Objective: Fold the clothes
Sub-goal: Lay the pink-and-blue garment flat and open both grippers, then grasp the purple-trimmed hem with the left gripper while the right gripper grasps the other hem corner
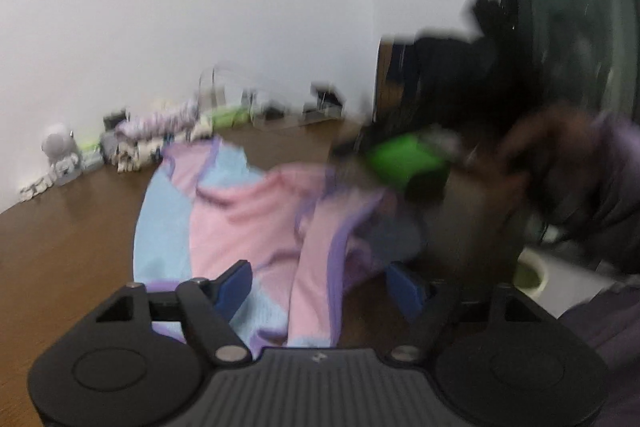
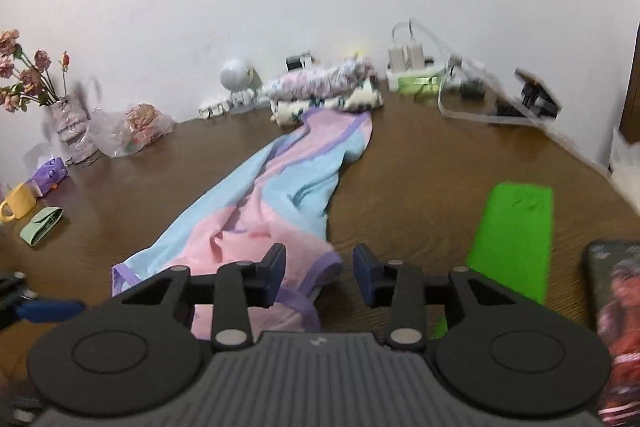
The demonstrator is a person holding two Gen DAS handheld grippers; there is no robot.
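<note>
A pink, light-blue and purple garment (image 2: 276, 195) lies stretched out on the brown table (image 2: 420, 179), running from the back towards me. My right gripper (image 2: 320, 273) hovers open over its near purple hem, the left fingertip (image 2: 276, 269) above the fabric and the right one over bare wood. In the blurred left wrist view the garment (image 1: 248, 219) looks rumpled, and my left gripper (image 1: 320, 287) stands wide open just above its near edge. The right gripper (image 1: 404, 167) shows there as a green and black blur at the garment's far right side, held by a hand (image 1: 520, 163).
Folded clothes (image 2: 324, 95) are stacked at the back wall. A green flat sheet (image 2: 512, 239) and a phone (image 2: 616, 327) lie to the right. A vase of flowers (image 2: 68, 123), a plastic bag (image 2: 132, 131), a yellow mug (image 2: 18, 205) and chargers (image 2: 412, 67) line the edges.
</note>
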